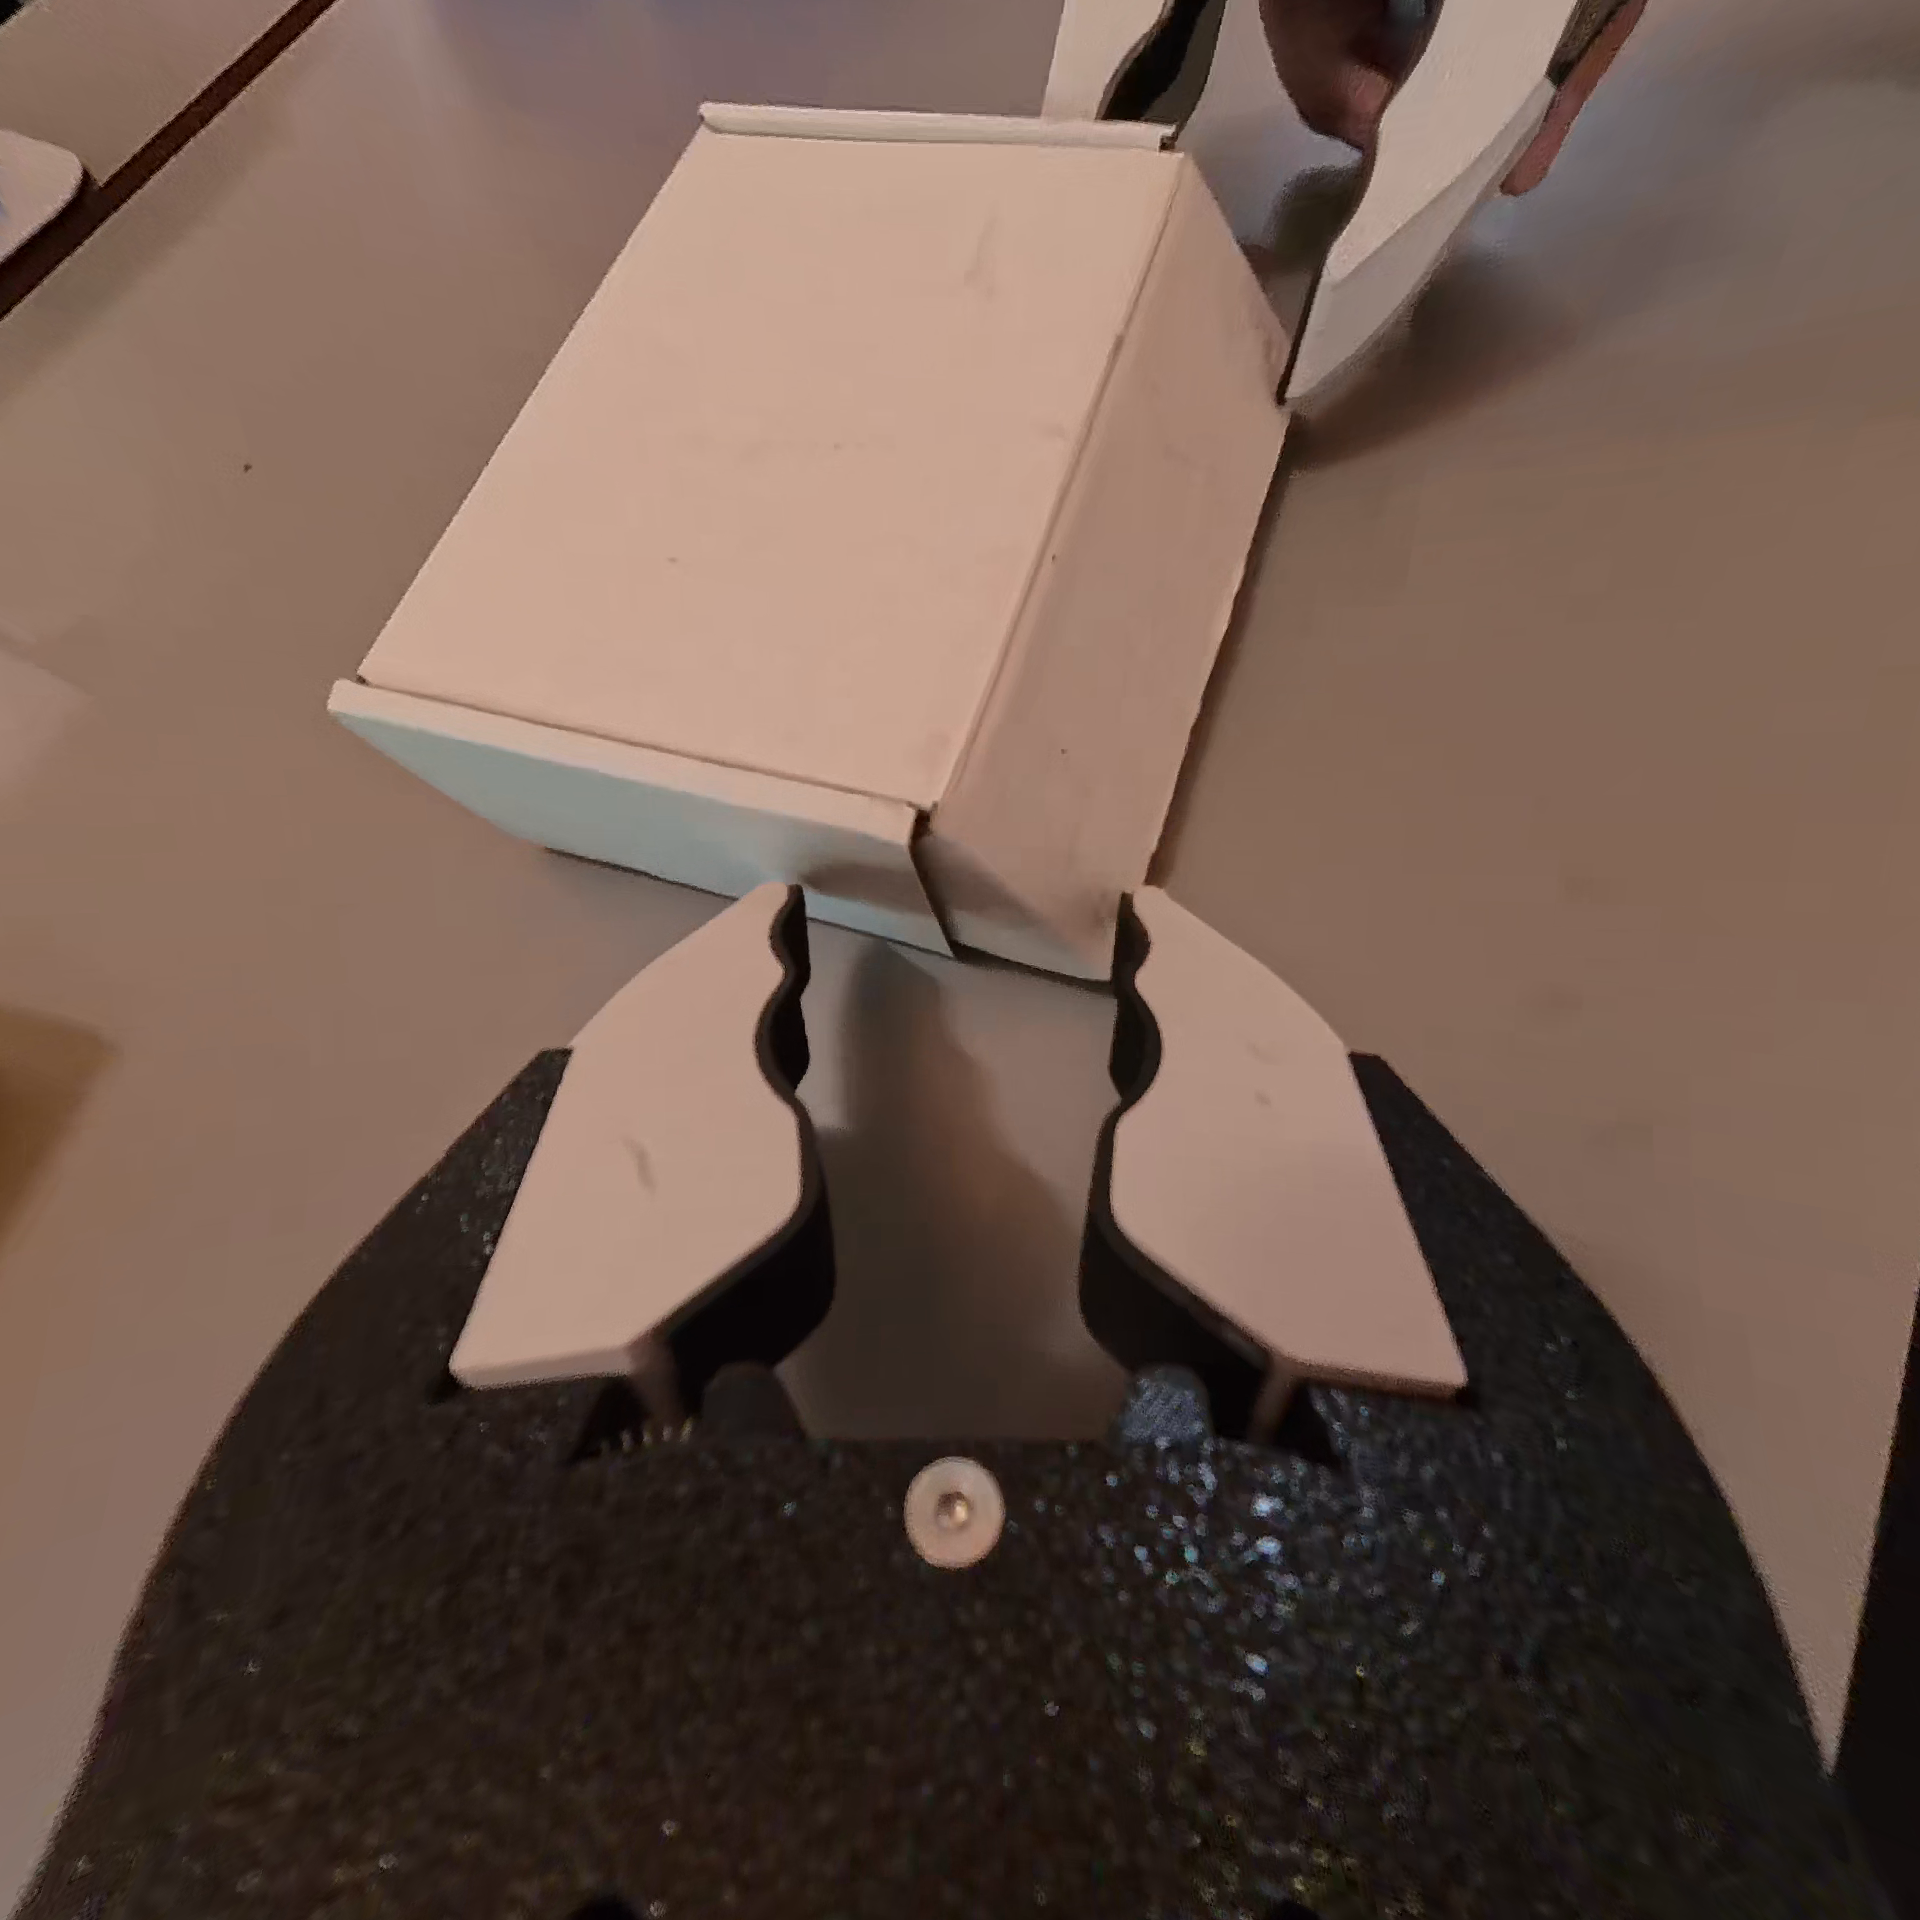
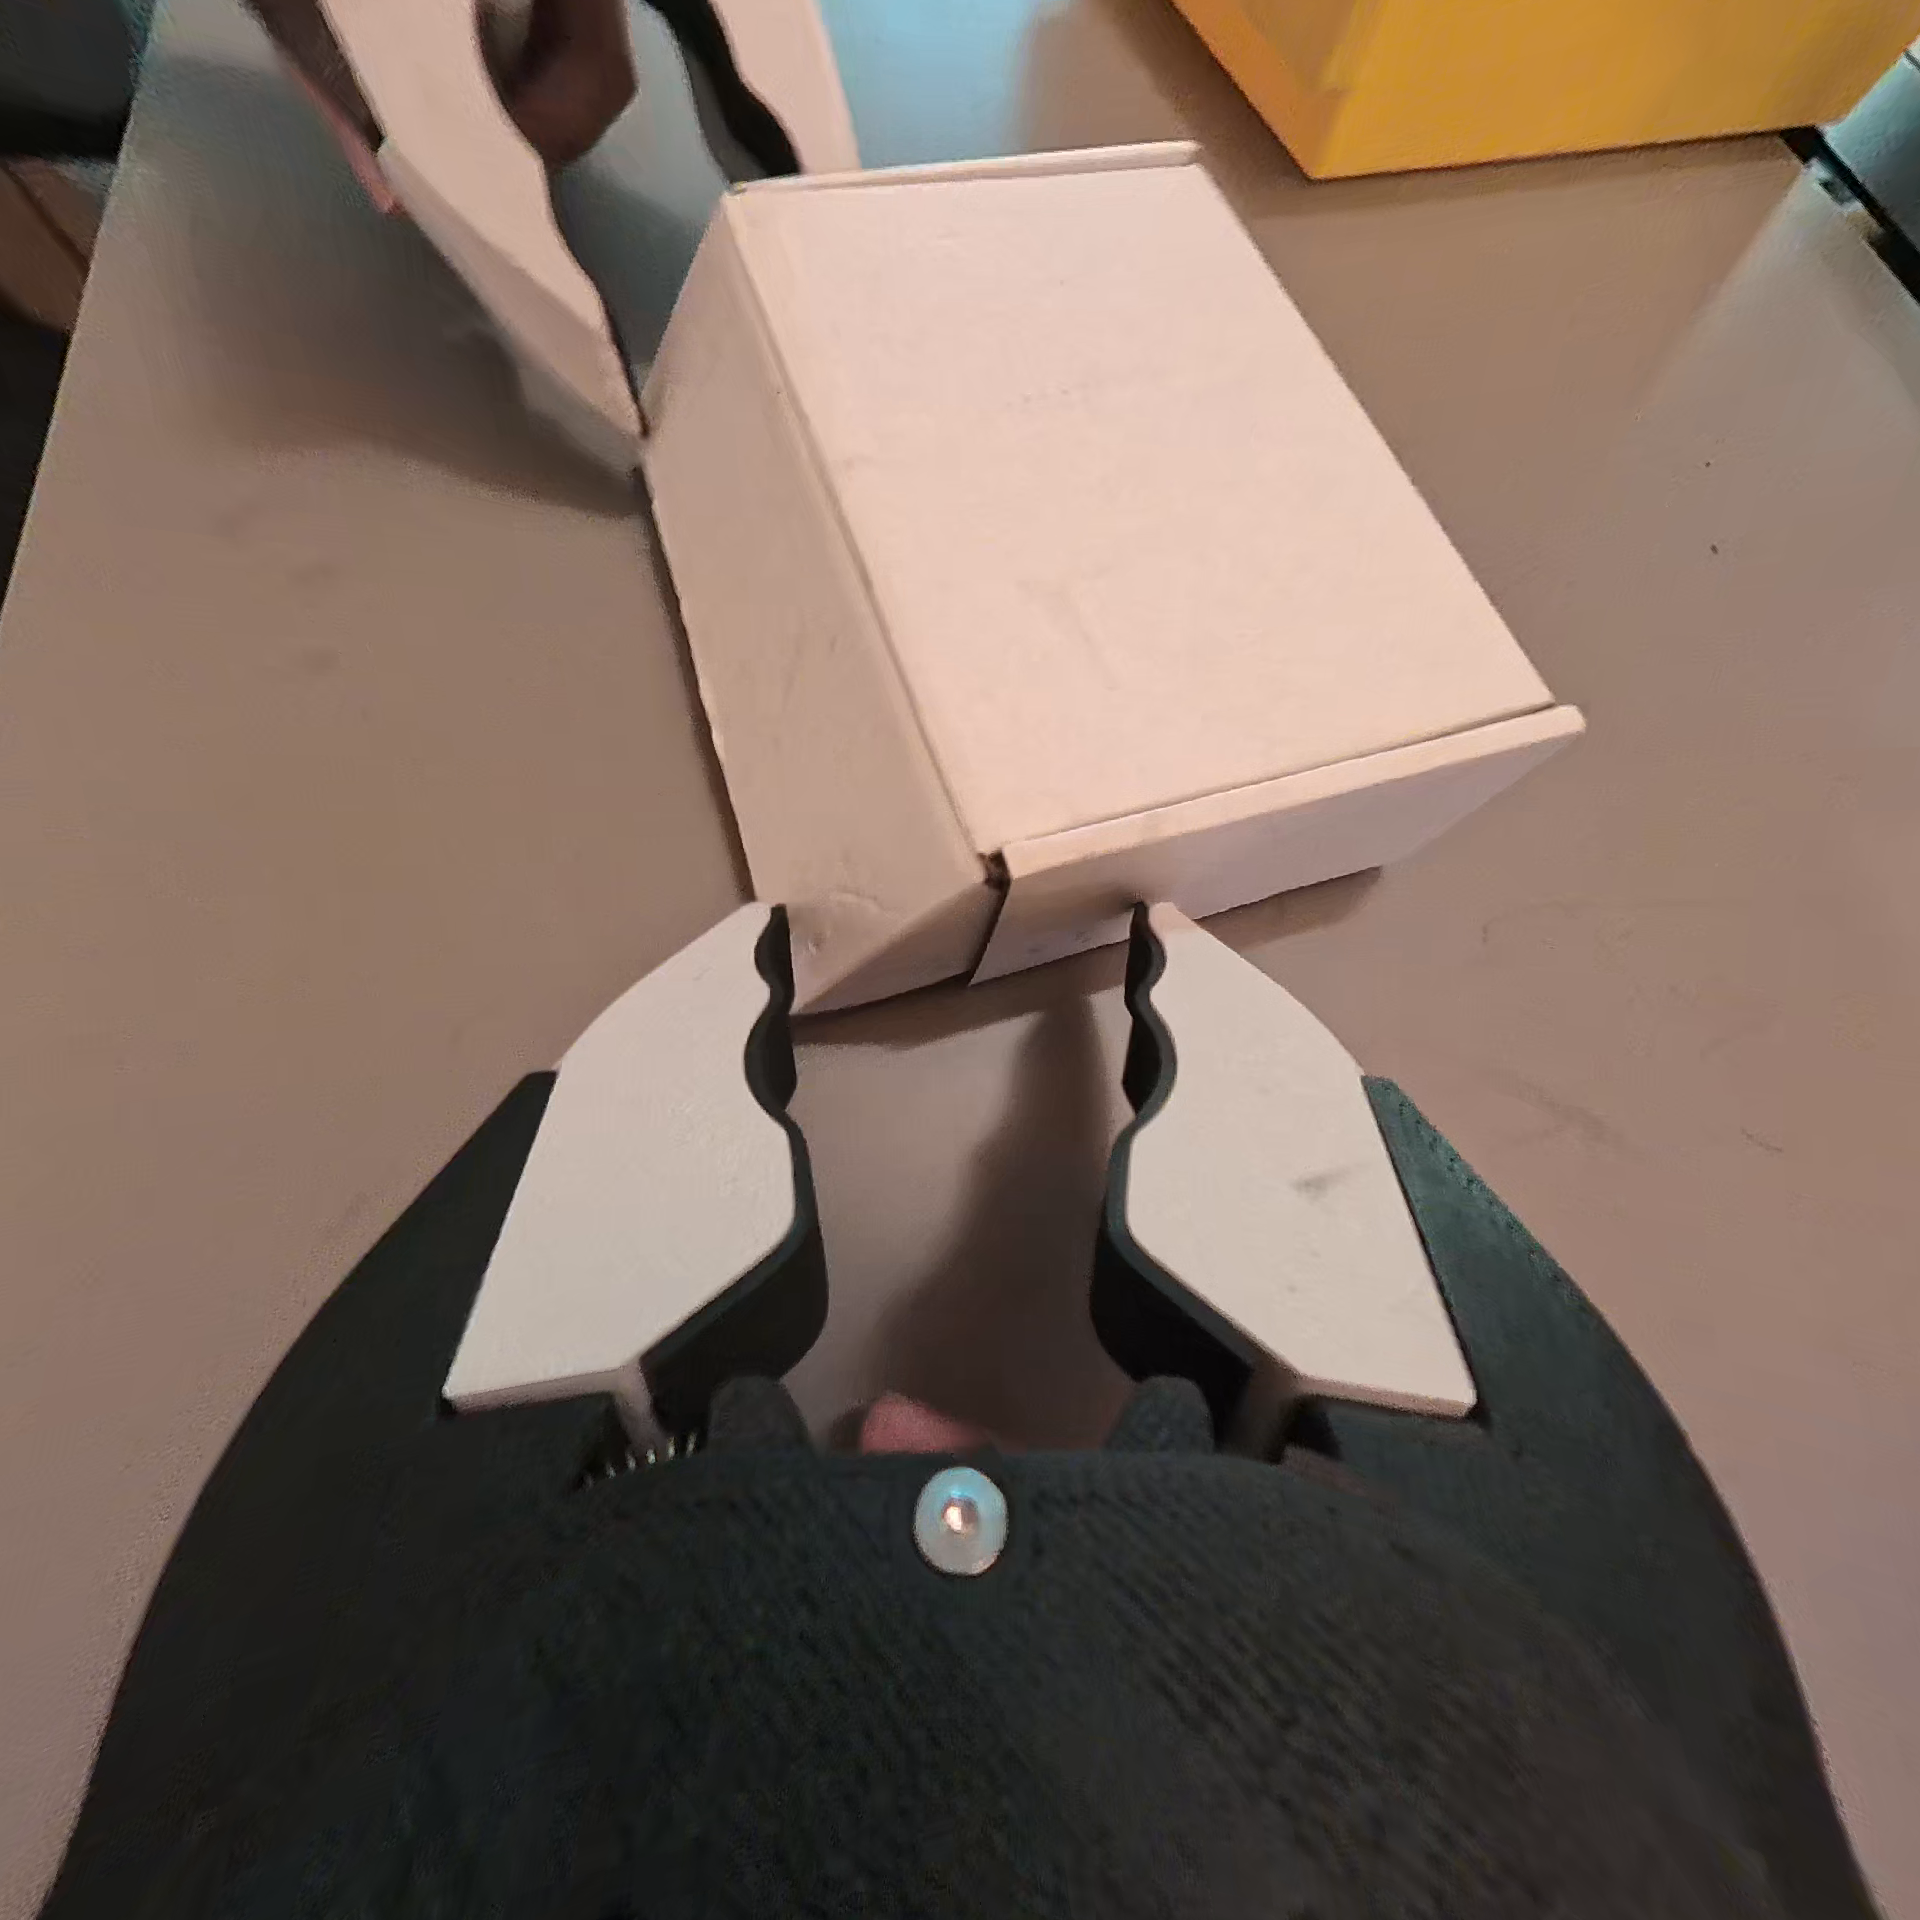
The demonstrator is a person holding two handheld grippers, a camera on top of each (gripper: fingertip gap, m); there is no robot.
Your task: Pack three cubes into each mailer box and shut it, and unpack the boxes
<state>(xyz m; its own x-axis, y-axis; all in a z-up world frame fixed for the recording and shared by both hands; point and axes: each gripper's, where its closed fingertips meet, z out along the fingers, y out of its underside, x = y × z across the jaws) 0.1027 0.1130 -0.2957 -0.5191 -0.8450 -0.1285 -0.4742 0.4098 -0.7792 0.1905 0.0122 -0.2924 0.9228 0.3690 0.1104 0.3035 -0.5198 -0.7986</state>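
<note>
A white cardboard mailer box [image 1: 790,499] lies shut on the beige table [image 1: 1558,727]; it also shows in the right wrist view [image 2: 1091,499]. No cubes are in view. My left gripper [image 1: 961,914] is open and empty, its fingertips on either side of the box's near corner, at or just short of it. My right gripper [image 2: 958,925] is open and empty in the same way at the corner diagonally opposite. Each gripper also shows in the other's view beside the box's far corner: the right one [image 1: 1195,249] and the left one [image 2: 717,301], both open.
A yellow box [image 2: 1558,83] stands on the table beyond the mailer box. The table's dark edge [image 1: 208,114] runs along the upper left of the left wrist view, with a pale object [image 1: 31,187] past it. A hand shows behind each far gripper. Across from one pair of fingers to the other is roughly 15 cm.
</note>
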